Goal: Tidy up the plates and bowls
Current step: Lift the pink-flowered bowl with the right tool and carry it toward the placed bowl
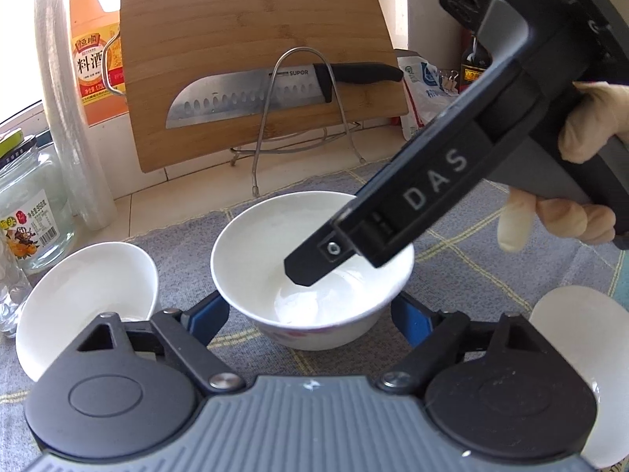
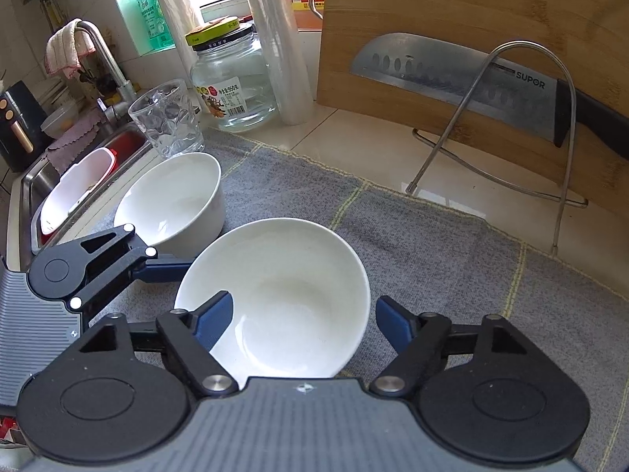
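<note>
A white bowl (image 1: 271, 232) (image 2: 283, 275) with a pink pattern on its outside stands on a grey cloth (image 1: 184, 236) (image 2: 432, 259). My left gripper (image 1: 310, 312) has a blue pad against each side of the bowl's lower wall; one of its fingers (image 2: 169, 269) touches the bowl's left edge in the right wrist view. My right gripper (image 2: 302, 316) hangs over the same bowl. Its left finger is over the inside and its right finger just outside the right rim, with a gap. One right finger (image 1: 310, 263) dips toward the bowl's inside. A second white bowl (image 1: 86, 291) (image 2: 173, 196) sits to the left and a third (image 1: 570, 338) to the right.
Behind the cloth a wooden cutting board (image 1: 255, 31) (image 2: 452, 8) and a knife (image 1: 243, 98) lean on a wire rack (image 2: 550, 118). A glass jar (image 1: 27, 204) (image 2: 232, 78), a tumbler (image 2: 169, 122), a film roll (image 1: 67, 118) and a sink (image 2: 27, 185) lie to the left. A gloved hand (image 1: 585, 118) holds the right gripper.
</note>
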A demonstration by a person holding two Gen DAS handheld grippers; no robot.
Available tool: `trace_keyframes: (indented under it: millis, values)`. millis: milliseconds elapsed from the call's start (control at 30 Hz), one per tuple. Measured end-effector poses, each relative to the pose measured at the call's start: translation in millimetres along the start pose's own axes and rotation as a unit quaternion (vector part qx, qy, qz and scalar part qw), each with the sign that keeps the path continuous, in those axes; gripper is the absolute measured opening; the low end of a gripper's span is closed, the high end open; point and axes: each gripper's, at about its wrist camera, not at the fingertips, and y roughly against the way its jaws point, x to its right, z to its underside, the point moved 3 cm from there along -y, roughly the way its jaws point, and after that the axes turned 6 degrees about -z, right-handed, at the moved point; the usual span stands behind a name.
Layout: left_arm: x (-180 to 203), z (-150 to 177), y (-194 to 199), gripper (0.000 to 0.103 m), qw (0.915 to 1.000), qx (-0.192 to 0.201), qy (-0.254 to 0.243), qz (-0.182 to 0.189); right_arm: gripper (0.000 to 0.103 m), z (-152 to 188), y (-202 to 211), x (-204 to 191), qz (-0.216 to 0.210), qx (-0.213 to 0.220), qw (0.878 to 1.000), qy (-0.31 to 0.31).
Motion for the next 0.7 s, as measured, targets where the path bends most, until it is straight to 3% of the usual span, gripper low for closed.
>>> trace_keyframes:
  millis: [267, 700]
  values:
    - [-2.7, -1.0, 1.4, 0.088, 1.0, -0.001, 0.003, 0.009, 0.075, -8.2, 1.1, 7.6, -0.026, 0.005, 0.999, -0.019]
    - [-3.8, -0.1, 3.0, 0.088, 0.9999, 0.004, 0.006, 0.015, 0.072, -8.4, -0.9, 10.9, -0.037, 0.002, 0.999, -0.031]
